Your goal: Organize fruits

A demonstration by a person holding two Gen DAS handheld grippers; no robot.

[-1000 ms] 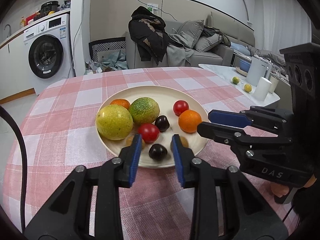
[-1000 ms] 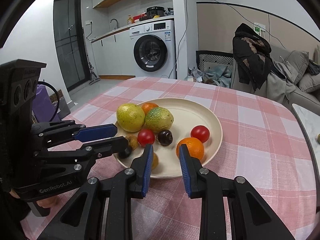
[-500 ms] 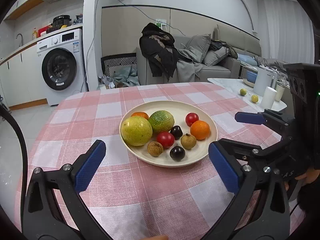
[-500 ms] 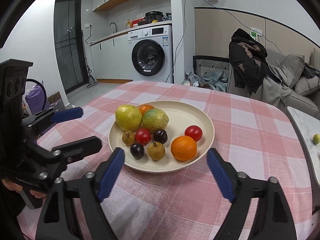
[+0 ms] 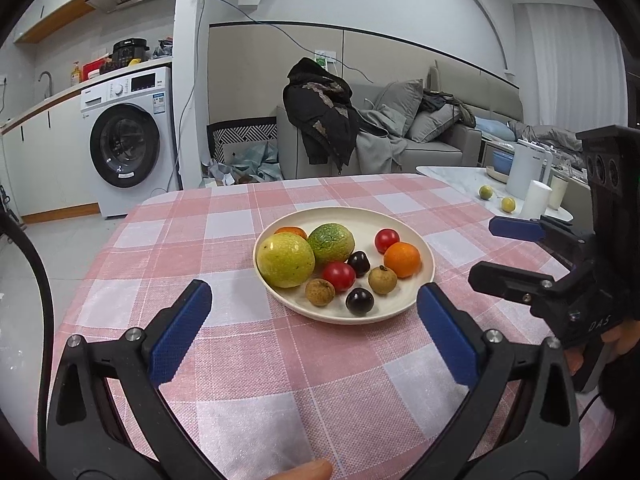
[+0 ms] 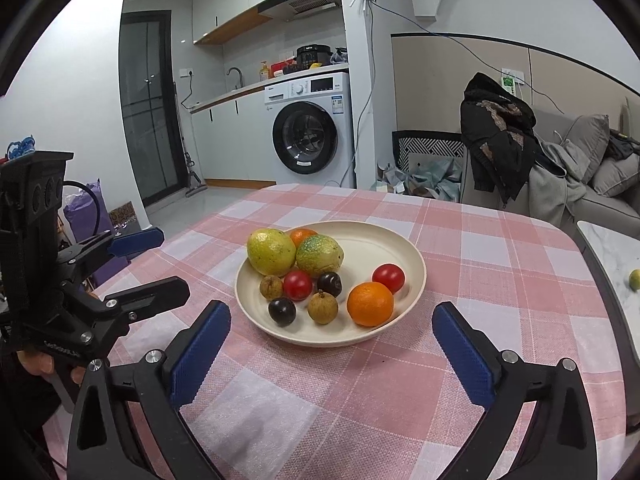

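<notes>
Both the left tongs and right tongs, jaws just opened wide and empty, are held short of the plate; one small fruit is best approached squarely.

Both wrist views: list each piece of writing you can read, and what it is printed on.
"DAS": black right gripper body, letters partly cut off.
Pale lettering on black left gripper body: too blurred to read.
White washing machine panel and stickers: too small.
Black cooker badge: too small.

I saw a pink and white checked cloth on the desk, a cream plate, an orange fruit, two red tomatoes and blue pads.
</notes>
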